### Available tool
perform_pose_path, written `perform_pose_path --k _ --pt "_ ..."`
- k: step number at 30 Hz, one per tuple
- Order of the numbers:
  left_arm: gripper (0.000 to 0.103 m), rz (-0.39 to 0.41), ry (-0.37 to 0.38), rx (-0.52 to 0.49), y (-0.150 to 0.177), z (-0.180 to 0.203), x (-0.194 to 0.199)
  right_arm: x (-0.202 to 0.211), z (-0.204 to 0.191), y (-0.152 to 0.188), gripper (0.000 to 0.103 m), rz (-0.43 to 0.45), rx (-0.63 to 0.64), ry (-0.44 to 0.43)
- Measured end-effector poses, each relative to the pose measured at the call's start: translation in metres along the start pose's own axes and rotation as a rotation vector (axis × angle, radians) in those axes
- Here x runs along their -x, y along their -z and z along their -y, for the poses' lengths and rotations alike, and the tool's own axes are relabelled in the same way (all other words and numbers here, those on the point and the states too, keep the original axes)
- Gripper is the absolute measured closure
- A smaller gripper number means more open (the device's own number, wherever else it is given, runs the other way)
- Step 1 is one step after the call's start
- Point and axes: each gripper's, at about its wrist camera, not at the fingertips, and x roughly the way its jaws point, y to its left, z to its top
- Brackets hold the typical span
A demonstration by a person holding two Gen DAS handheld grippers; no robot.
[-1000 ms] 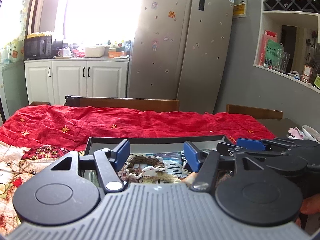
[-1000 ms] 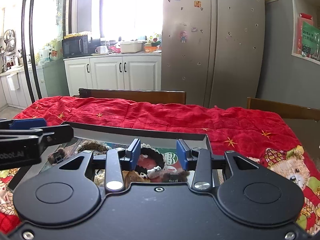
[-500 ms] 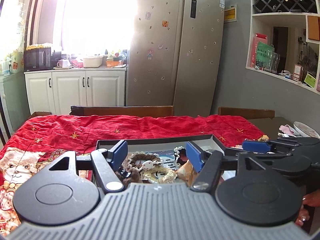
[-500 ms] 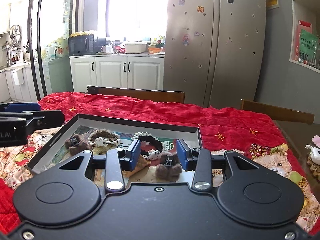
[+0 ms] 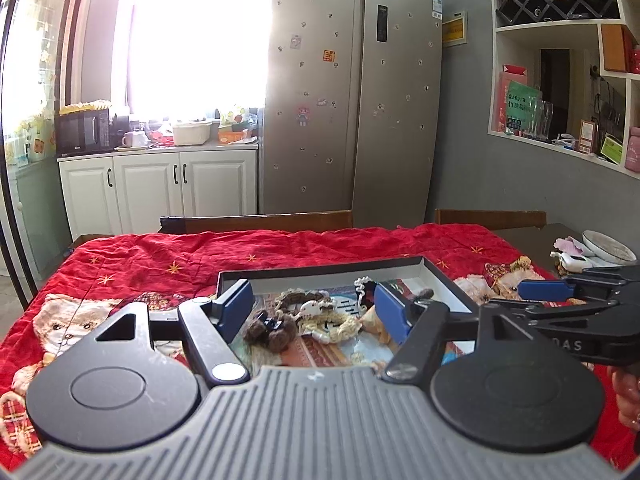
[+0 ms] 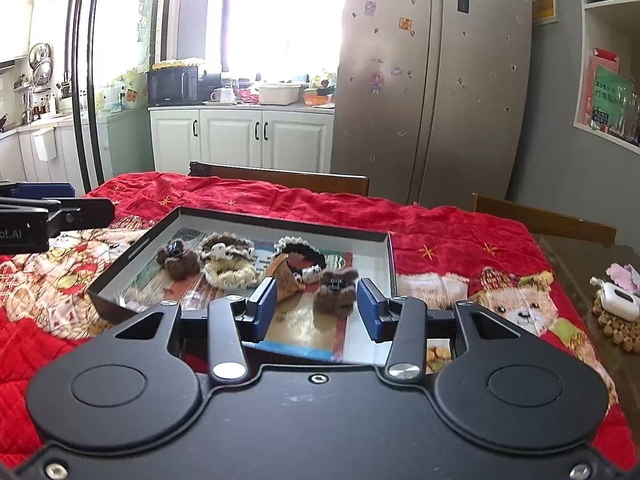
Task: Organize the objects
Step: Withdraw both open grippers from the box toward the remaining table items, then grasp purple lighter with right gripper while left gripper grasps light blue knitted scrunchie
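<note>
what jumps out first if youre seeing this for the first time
A bright red quilt covers the whole table. On it lies a shallow dark tray of fuzzy hair accessories, among them a brown furry clip nearest the right gripper. Behind stands a tall steel fridge, dotted with magnets.

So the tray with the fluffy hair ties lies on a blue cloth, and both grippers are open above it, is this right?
Not quite: the cloth is red, not blue. The right wrist view shows it under the tray. The rest holds: the hair ties lie in the tray, and the left gripper and right gripper are open, holding nothing; their jaws have just been opening.
</note>
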Motion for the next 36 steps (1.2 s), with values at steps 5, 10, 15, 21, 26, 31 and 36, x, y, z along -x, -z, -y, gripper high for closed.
perform_pose_path --k 5,10,15,21,26,31,36 --pt "0.024 -0.019 0.002 -0.012 0.011 -0.001 0.009 0.014 0.004 0.014 0.06 -0.018 -0.007 0.004" --pt "0.024 -0.038 0.002 -0.013 0.023 -0.005 0.016 0.023 0.008 0.029 0.06 -0.041 -0.015 0.007" --pt "0.022 -0.049 0.006 -0.009 0.034 -0.009 0.023 0.032 0.012 0.044 0.059 -0.053 -0.038 0.021" --pt "0.021 -0.075 0.027 -0.009 0.049 -0.009 0.022 0.037 0.019 0.06 0.059 -0.076 -0.084 0.018" --pt "0.02 -0.103 0.031 -0.018 0.06 -0.007 0.018 0.037 0.016 0.076 0.059 -0.099 -0.097 0.013" --pt "0.017 -0.108 0.041 -0.033 0.066 -0.006 0.016 0.034 0.012 0.089 0.059 -0.108 -0.098 0.012" --pt "0.016 -0.12 0.051 -0.044 0.072 -0.005 0.014 0.03 0.012 0.097 0.059 -0.12 -0.116 0.008"
